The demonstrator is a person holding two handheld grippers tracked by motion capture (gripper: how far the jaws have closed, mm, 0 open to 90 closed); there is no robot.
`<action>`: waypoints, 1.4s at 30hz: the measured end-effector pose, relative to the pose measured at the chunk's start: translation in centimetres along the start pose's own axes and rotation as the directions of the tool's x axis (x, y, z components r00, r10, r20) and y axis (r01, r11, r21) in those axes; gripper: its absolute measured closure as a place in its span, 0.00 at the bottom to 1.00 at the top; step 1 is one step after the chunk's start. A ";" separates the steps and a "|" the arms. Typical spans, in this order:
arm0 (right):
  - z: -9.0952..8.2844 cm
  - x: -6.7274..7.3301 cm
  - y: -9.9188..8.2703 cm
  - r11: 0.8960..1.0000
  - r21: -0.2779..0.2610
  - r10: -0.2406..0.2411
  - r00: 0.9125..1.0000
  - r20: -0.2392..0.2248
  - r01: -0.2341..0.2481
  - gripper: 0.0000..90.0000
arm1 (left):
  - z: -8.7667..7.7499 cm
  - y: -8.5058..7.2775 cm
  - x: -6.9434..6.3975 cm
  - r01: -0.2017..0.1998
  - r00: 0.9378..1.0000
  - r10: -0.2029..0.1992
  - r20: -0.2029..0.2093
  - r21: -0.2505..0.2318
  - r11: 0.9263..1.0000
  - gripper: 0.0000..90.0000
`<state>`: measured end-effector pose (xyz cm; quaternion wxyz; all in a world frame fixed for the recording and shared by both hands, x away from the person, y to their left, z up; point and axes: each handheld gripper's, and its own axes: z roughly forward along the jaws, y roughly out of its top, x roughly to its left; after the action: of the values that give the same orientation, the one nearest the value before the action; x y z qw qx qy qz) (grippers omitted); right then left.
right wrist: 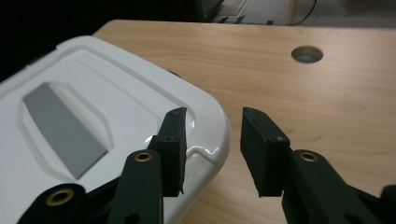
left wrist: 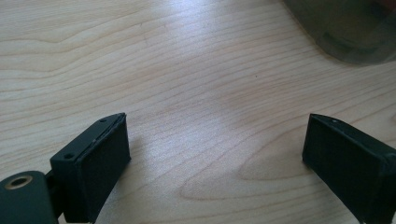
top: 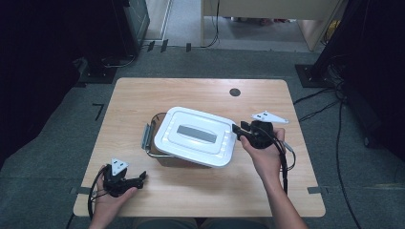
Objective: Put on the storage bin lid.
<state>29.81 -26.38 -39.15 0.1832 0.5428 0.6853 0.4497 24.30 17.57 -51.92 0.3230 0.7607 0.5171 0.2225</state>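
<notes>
The left gripper (top: 125, 180) rested near the counter's (top: 200, 90) front edge, fingers (left wrist: 100, 163) released wide over bare wood, grasping nothing. Mid-counter stood a lidded box: a white lid (top: 195, 136) with a grey inset panel, seated on a dark container (top: 168, 161) with a metal bail handle (top: 147, 138) at its left end. Contents could not be determined; the lid covered them. The right gripper (right wrist: 212, 149) sat at the lid's right corner, fingers (right wrist: 173, 140) part-open, one over the rim, the other outside, not clamped. Judgement: seat the rim fully between the fingers before closing, then lift squarely.
</notes>
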 end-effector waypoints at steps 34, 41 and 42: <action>2.6 3.2 0.3 0.998 -0.048 0.035 0.999 0.027 -0.034 0.63 | 0.0 0.0 0.0 0.003 1.000 -0.003 0.001 -0.002 1.000 0.08; 0.2 3.9 -0.6 0.981 -0.083 -0.181 0.979 -0.093 0.174 0.60 | 0.0 0.0 0.0 0.005 1.000 -0.005 0.000 -0.004 1.000 0.08; 0.0 4.0 -0.7 0.976 -0.074 -0.211 0.972 -0.103 0.204 0.60 | 0.0 0.0 0.0 0.005 1.000 -0.005 0.000 -0.004 1.000 0.08</action>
<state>28.04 -22.74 -38.81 0.2080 0.4362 0.7330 0.4787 24.31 17.54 -51.94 0.3252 0.7588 0.5186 0.2227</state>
